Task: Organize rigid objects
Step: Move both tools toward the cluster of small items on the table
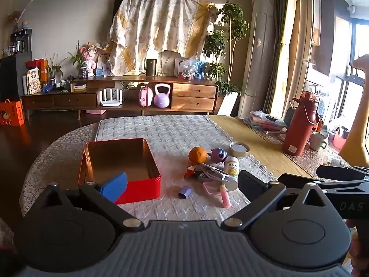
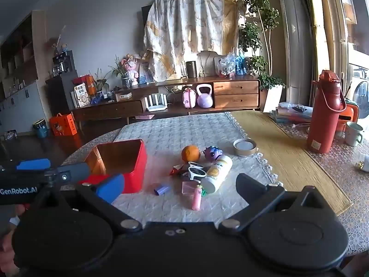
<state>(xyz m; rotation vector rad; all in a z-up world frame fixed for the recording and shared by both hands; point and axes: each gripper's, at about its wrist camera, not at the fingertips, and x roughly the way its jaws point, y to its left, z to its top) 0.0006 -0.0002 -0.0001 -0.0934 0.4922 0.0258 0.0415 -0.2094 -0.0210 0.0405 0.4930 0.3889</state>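
Left tongs: black body, one blue pad, one black; silver screws. Right tongs: same.

table: rounded end, covered by pale quilted cloth; woven yellow mat alongside on the right
red tin: open, on the cloth at left
orange: near the tin, beside purple toy
round lid: at the cloth's lace edge
white bottle: lying tilted, sunglasses against it
pink bottle, purple tube: nearest, apart
red flask, mug: far right
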